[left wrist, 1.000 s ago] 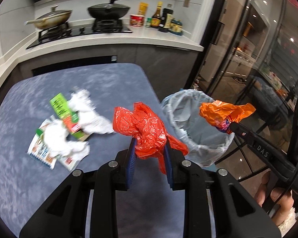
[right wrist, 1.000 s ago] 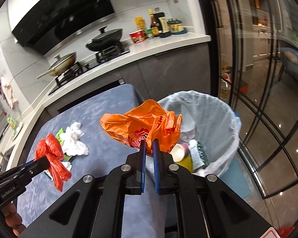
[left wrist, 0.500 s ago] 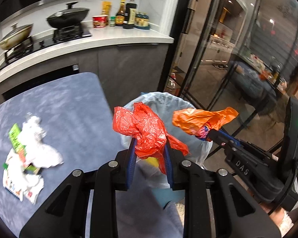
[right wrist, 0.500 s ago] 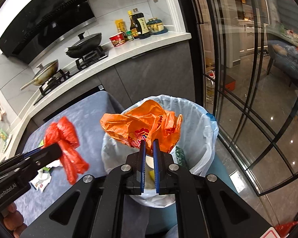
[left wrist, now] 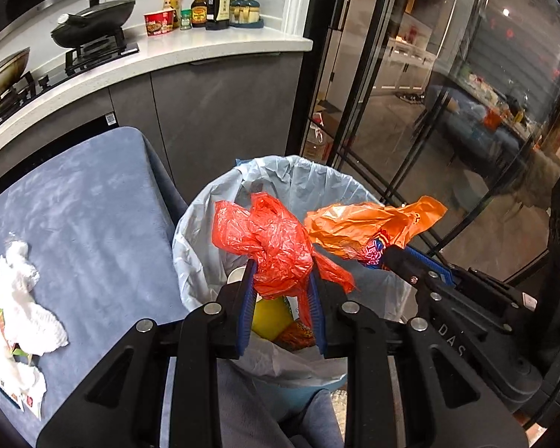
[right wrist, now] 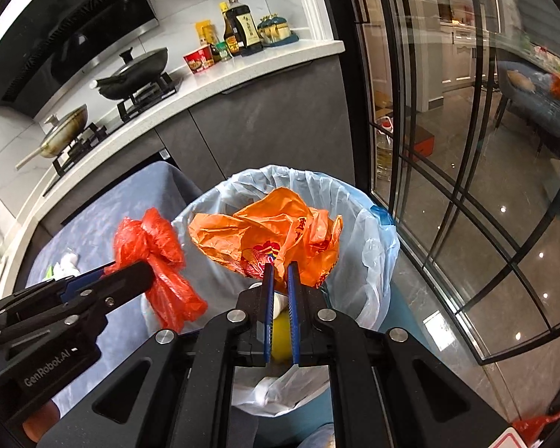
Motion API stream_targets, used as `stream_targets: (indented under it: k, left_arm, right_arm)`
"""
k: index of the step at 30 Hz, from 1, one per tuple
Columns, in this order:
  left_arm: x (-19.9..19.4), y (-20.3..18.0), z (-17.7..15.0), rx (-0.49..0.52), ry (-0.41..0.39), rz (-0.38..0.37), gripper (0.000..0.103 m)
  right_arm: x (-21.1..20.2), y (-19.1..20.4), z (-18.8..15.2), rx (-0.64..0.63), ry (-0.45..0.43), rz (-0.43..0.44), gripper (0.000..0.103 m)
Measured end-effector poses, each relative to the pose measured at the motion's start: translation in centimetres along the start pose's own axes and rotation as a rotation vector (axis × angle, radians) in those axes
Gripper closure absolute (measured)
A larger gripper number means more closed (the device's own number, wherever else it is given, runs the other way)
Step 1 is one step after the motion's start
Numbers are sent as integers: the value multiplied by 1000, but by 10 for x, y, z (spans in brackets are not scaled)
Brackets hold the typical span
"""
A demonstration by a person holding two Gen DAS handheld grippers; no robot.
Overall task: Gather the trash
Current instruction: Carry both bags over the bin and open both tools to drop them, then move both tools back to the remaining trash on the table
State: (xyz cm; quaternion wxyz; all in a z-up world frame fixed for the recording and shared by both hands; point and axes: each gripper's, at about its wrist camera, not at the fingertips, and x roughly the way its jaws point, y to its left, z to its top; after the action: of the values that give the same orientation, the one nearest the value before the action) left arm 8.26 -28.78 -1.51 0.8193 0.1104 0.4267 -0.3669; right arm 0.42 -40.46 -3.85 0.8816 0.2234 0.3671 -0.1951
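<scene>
Our left claw (left wrist: pixel 282 280) pinches the red bag (left wrist: pixel 268 242) — it hangs down; our right claw (right wrist: pixel 281 280) pinches the orange bag (right wrist: pixel 268 227) over the trash bin (right wrist: pixel 377 246).

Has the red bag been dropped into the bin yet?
No: the red plastic bag is clamped in the left hand-held gripper, hanging above the lined trash bin.

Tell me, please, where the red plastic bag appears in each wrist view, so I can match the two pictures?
Left wrist view: red plastic bag at centre, clamped in the left gripper, above the bin.
Right wrist view: red plastic bag left of centre, at the tip of the left gripper.
Shared landmark: the lined trash bin.
</scene>
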Motion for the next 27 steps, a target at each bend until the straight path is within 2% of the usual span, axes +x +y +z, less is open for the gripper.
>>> stream_targets:
  k: [3, 4, 5, 6, 7, 9, 10, 27]
  left_arm:
    - [8, -1, 1, -6, 12, 3, 75]
    - [11, -1, 0, -10, 22, 7, 73]
    - [13, 0, 1, -12, 25, 3, 68]
    - [14, 0, 1, -14, 24, 2, 60]
    - [13, 0, 0, -17, 16, 14, 58]
    - [12, 2, 1, -19, 6, 25, 48]
    - [11, 2, 1, -19, 4, 32, 46]
    - [-19, 22, -4, -67, -36, 45, 46]
  right_arm:
    - [8, -1, 1, 2, 17, 2, 92]
    - [9, -1, 2, 6, 16, 2, 87]
    - [11, -1, 2, 10, 18, 2, 83]
    - [10, -2, 2, 18, 12, -1, 72]
    - [10, -2, 2, 22, 7, -7, 69]
    - [9, -3, 2, 31, 4, -9, 69]
    - [9, -4, 2, 34, 4, -8, 69]
    - [-16, 23, -2, -5, -32, 7, 67]
